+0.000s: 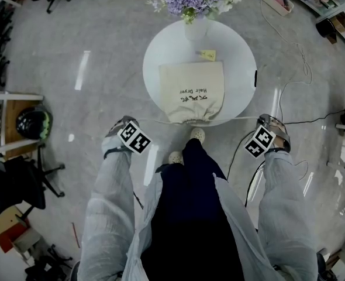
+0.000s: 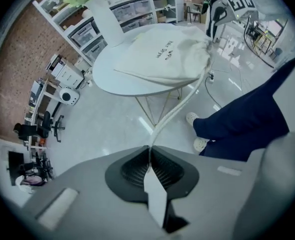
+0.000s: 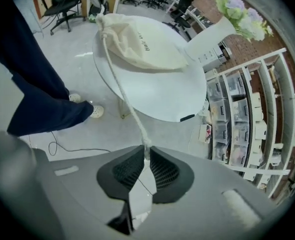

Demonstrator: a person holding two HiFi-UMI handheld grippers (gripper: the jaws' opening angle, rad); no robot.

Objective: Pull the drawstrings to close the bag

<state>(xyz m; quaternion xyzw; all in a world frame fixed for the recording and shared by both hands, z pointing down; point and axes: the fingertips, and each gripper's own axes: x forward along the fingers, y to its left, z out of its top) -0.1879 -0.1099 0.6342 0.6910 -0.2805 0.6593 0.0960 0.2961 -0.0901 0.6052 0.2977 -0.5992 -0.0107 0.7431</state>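
Low in each gripper view, the left hand-held gripper (image 2: 149, 153) pinches the left cord (image 2: 180, 104) and the right hand-held gripper (image 3: 146, 155) the right cord (image 3: 122, 91). Both run taut to the bag (image 1: 191, 92), mouth puckered, at the tabletop's (image 1: 161, 48) near edge, mid-frame. Light, soft cloth probably slides; hold cords, not fabric.

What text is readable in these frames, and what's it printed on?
"Hair Dryer": black print on the cream drawstring bag lying on the round table.
Line of characters beside it on the bag: too small to read reliably.
Print on the yellow tag by the vase: too small to read.
Nothing else legible.
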